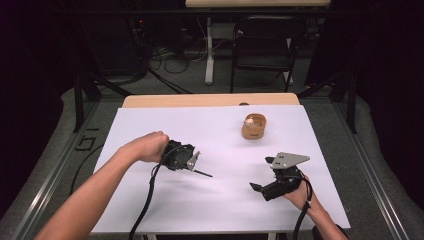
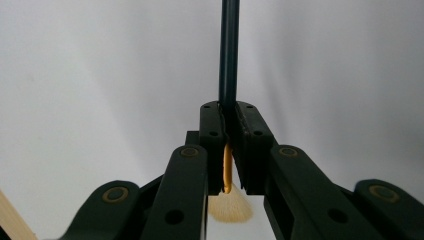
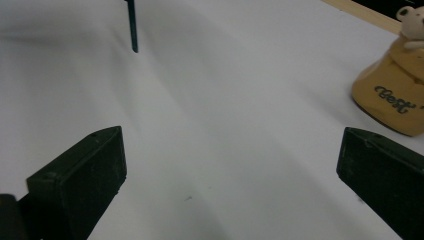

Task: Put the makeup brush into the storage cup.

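Forearms are entering from the bottom of the high view, each hand carrying a gripper above the white-covered counter. On the left side, the left hand is wrapping the body of the left gripper, whose nose is pointing rightward and slightly toward the near edge; a cable is trailing from it back along the forearm. This left gripper is clamping a thin dark brush: its jaws are standing pressed together on the handle, which is running straight out ahead of them, while a yellow section and a tan fan of bristles are showing behind the pads. In the high view the handle is projecting past the gripper's tip, just above the counter. On the right side, the right hand is holding the right gripper from below, its grey three-cornered plate facing up and its nose pointing left. Its jaws are standing wide apart with nothing between them. A tan bear-topped pot is sitting toward the far side, well apart from both grippers.
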